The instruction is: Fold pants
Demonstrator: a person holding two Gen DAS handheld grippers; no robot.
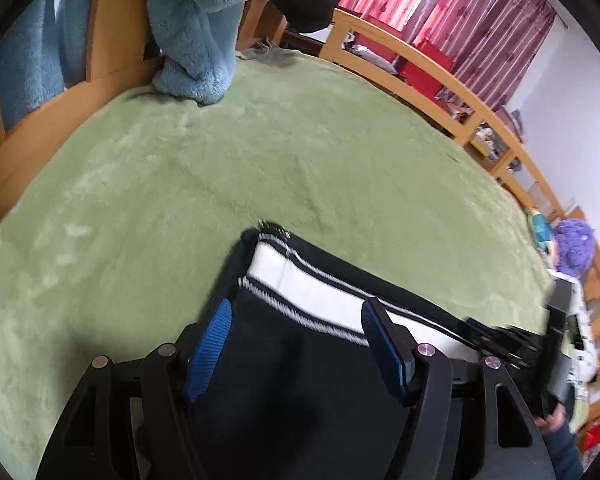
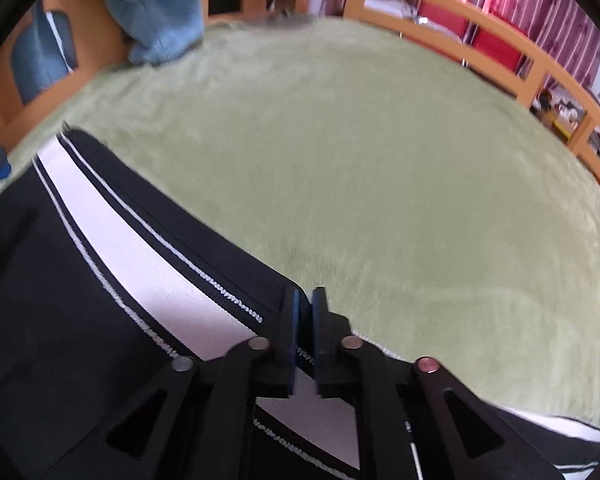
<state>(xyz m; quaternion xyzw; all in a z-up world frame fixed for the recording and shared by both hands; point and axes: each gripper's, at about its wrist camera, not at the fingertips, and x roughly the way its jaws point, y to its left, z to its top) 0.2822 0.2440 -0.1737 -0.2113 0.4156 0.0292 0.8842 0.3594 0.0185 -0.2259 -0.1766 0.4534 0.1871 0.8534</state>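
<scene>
Black pants with a white side stripe [image 1: 300,360] lie on a green blanket [image 1: 220,168]. In the left wrist view my left gripper [image 1: 296,320] is open just above the black cloth, its blue pads [image 1: 210,344] wide apart, near the pants' end. In the right wrist view the pants [image 2: 112,264] run from far left toward me. My right gripper [image 2: 305,304] is shut on the pants' edge, with striped cloth pinched between its pads. The right gripper also shows at the right of the left wrist view [image 1: 500,340], blurred.
A fluffy blue garment [image 1: 196,40] hangs onto the blanket's far corner. A wooden rail [image 1: 440,84] bounds the far and right sides, and wooden boards [image 1: 100,76] the left. Red curtains [image 1: 460,4] hang behind. Green blanket [image 2: 380,160] spreads ahead.
</scene>
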